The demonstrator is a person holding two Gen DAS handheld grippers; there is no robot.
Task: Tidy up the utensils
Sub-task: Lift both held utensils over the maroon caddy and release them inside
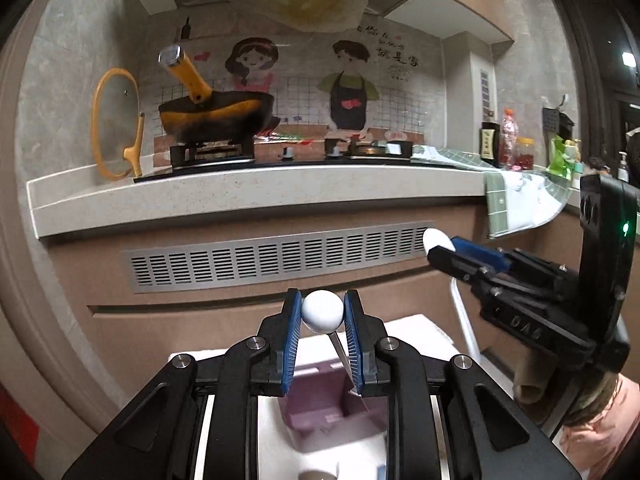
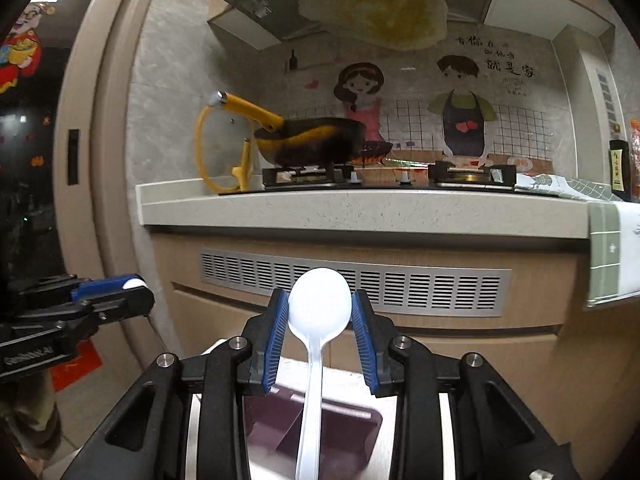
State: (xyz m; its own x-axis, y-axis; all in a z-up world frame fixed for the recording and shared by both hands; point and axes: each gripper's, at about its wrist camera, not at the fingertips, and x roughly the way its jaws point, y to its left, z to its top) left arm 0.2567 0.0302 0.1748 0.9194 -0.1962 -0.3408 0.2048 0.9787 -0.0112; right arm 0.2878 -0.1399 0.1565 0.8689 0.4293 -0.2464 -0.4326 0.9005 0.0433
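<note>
The left hand-held gripper (image 1: 323, 310) is narrowly parted, its blue ribbed pads clamped on the bowl of a white plastic spoon (image 1: 322, 311). The right hand-held gripper (image 2: 320, 303), slightly wider, clamps a second white plastic spoon (image 2: 319, 304) by its bowl, handle hanging toward the camera. Both are raised above a pink compartmented tray (image 1: 320, 404).

— What did the right gripper (image 2: 320, 312) have?
— A white plastic spoon (image 2: 318, 320), pinched by its bowl between the blue pads (image 2: 276, 340), handle hanging down over a purple bin (image 2: 320, 428).
— And the other one?
— The left gripper (image 2: 134, 286) sat at the left edge with something white at its tips. A yellow-handled pan (image 2: 312, 140) stood on the stove (image 2: 304, 174).
</note>
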